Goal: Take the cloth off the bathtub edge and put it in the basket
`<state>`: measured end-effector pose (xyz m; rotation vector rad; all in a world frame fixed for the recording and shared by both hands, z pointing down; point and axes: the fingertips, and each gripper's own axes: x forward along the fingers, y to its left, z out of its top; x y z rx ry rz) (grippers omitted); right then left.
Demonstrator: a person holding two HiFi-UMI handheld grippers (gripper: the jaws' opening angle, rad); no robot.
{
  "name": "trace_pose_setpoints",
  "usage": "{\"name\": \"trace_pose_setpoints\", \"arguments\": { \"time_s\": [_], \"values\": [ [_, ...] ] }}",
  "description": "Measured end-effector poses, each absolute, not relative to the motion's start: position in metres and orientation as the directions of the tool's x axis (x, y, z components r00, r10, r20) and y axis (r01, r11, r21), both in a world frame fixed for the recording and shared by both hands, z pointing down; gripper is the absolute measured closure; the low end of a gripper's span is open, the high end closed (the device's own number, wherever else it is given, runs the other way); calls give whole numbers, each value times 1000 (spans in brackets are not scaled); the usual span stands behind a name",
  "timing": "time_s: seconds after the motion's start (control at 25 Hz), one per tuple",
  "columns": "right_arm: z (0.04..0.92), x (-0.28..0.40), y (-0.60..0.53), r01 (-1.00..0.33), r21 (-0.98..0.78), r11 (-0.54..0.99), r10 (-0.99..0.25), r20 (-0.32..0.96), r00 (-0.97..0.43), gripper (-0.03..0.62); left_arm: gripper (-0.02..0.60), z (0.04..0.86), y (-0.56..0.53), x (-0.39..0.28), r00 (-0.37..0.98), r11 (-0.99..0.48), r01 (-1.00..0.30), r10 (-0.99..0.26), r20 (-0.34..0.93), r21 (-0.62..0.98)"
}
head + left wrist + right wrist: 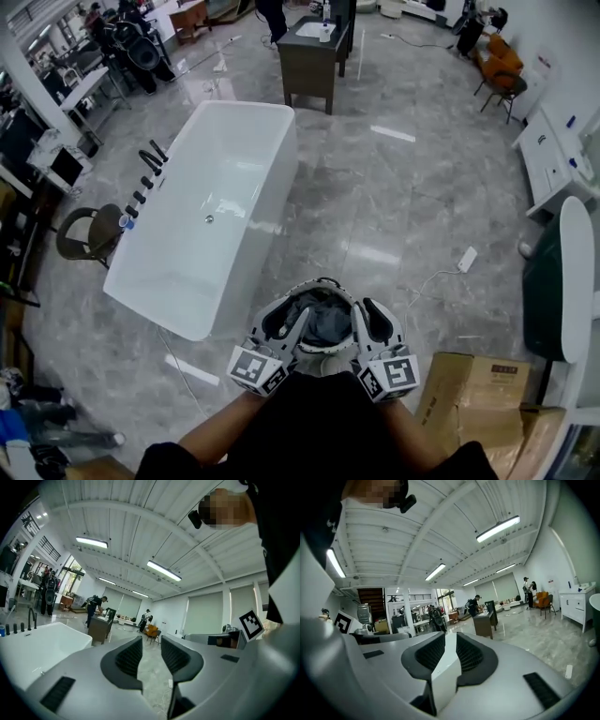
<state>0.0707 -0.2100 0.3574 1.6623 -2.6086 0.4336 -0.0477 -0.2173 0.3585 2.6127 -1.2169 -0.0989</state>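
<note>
- Step in hand: judging by how things lie, the drop is done. No cloth shows on the tub point(246, 106) rim. A grey bundle that looks like the cloth point(326, 323) lies in the round pale-rimmed basket point(319, 282) on the near floor, right of the tub's near end.
- The left tool point(286, 326) and right tool point(370, 323) hang side by side above the basket, close to the person's chest.
- Left tool point(151, 656): released, with its jaws apart and only floor visible through the gap.
- Right tool point(450, 651): also released, with a narrower gap and no cloth between the pads.
- Next move: little seems left. It calls for checking that the cloth sits fully inside the rim, with no corner over the edge, then keeping both tools clear of the basket.
- Surface: the floor point(394, 206) is glossy grey marble tile, and a power strip point(467, 259) and its cord lie on it to the right.
- Room: a large open hall under strip lights. Black taps point(145, 178) line the tub's left edge, a dark cabinet point(314, 61) with a basin stands beyond its far end, and cardboard boxes point(473, 394) sit at near right. People work in the far distance.
</note>
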Motion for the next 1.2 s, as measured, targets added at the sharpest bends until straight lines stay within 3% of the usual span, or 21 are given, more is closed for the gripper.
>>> {"name": "trace_pose_setpoints", "arguments": {
  "time_s": [0.08,0.4,1.2],
  "values": [
    [345,72,-207,-903,-205,377,-904,129,-407,521,567,343,-215,-51,670,-640,-720,-742,27,270],
    [343,36,-213,-905,-140,403,-883,201,-424,556,566,313,-216,-74,654,-643,-740,-757,-14,197],
    [341,-7,-232,-896,-85,437,-876,187,-445,565,568,325,-232,-94,659,-645,-733,-752,-8,218]
  ]
}}
